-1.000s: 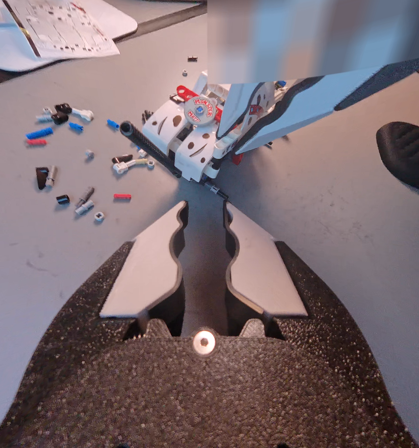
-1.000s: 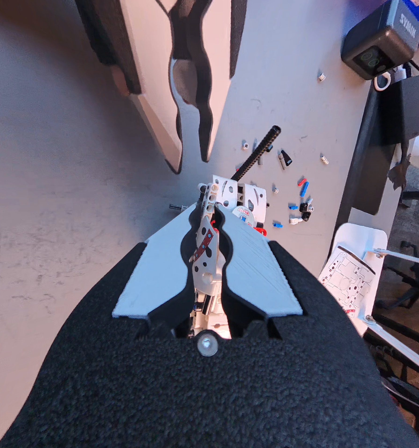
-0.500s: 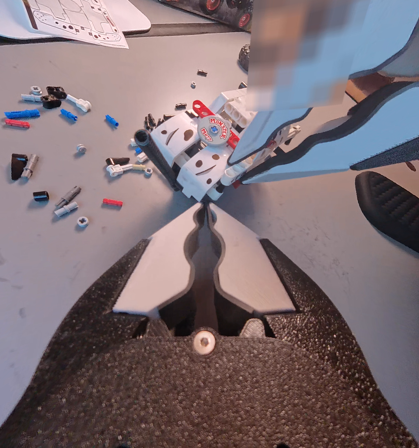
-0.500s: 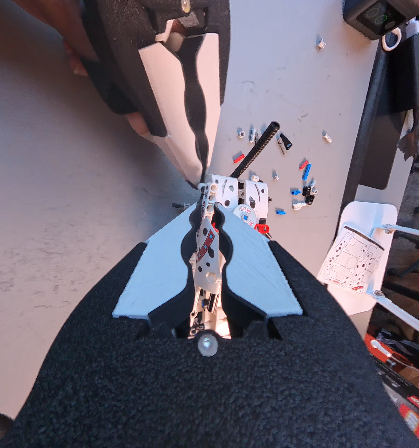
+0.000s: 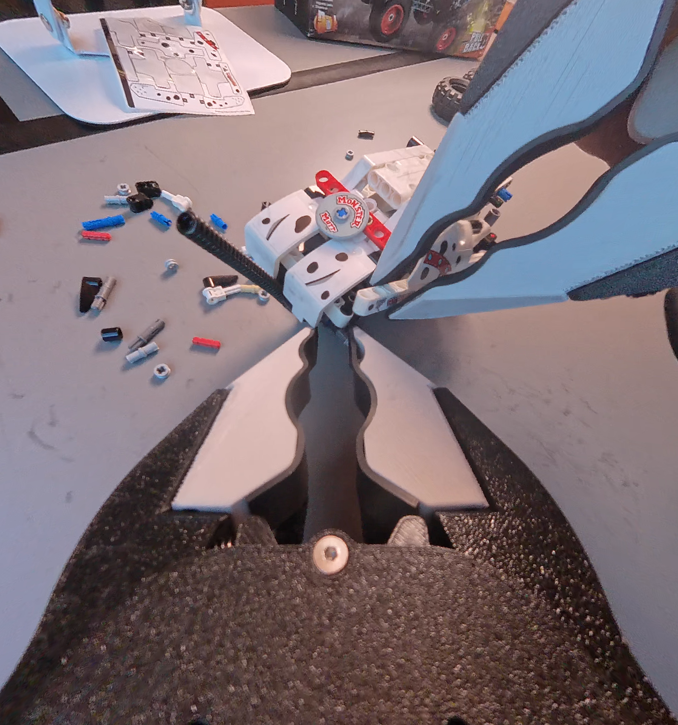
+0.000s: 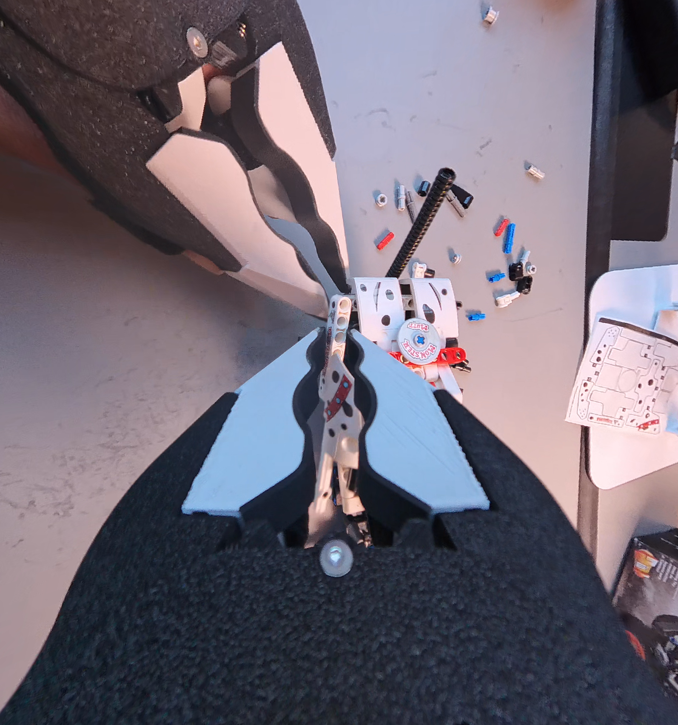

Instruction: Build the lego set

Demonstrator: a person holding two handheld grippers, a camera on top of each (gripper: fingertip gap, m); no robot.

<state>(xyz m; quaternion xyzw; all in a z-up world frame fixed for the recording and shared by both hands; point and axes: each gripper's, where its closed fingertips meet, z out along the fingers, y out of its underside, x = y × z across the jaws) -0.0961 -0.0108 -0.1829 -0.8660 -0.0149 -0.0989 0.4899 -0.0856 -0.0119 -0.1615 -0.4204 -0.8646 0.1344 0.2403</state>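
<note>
Left tongs [image 5: 331, 337] reopened; right tongs [image 6: 335, 345] clamp spotted white plastic model [image 6: 388, 306].

Bare table [image 5: 525, 431] right of model [image 5: 318, 266], loose pieces [image 5: 141, 337] crowding left, perhaps passable between

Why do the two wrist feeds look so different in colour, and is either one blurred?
Left wrist view: cool grey light on the table, model sharp, left gripper slightly soft. Right wrist view: warm pinkish cast on the table, right gripper and its clamped panel crisp; wide-angle bending at both edges.
</note>
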